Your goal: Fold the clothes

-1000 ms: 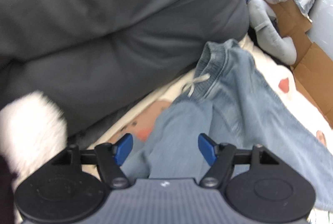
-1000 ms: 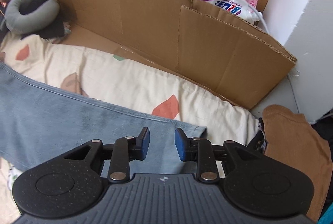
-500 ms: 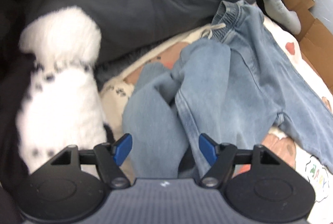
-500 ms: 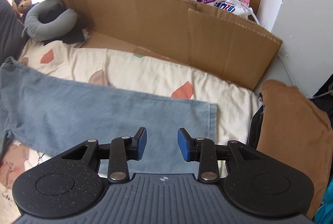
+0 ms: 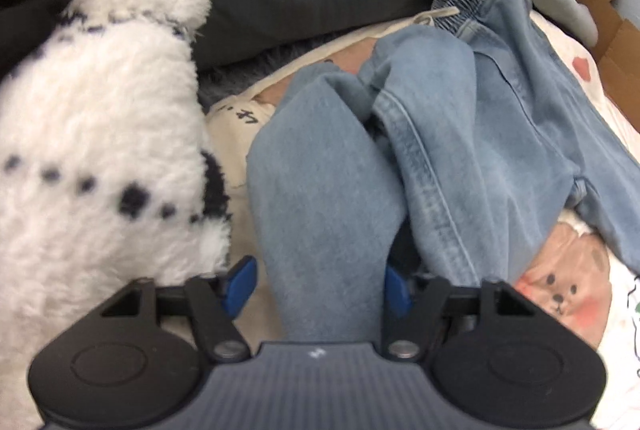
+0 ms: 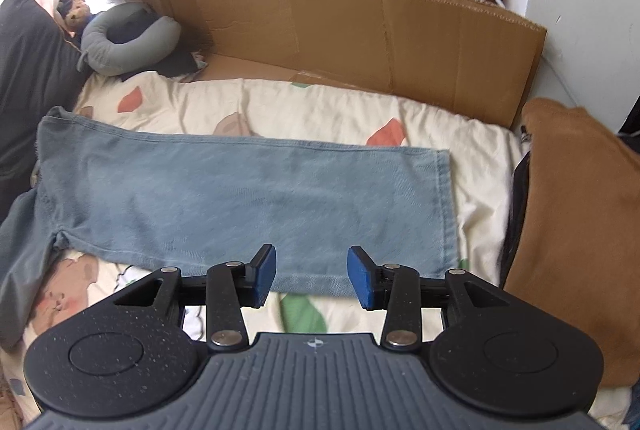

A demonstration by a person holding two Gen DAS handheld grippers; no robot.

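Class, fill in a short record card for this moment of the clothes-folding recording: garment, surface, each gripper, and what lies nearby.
garment: light blue denim jeans, one leg flat and straight, the other leg bunched
surface: cream bedsheet with coloured prints
left gripper: open, bunched denim leg between its blue fingers
right gripper: open, empty, above the flat leg's near edge
left of jeans: white fluffy garment with dark dots
right of jeans: brown folded cloth
behind: brown cardboard sheet, grey neck pillow
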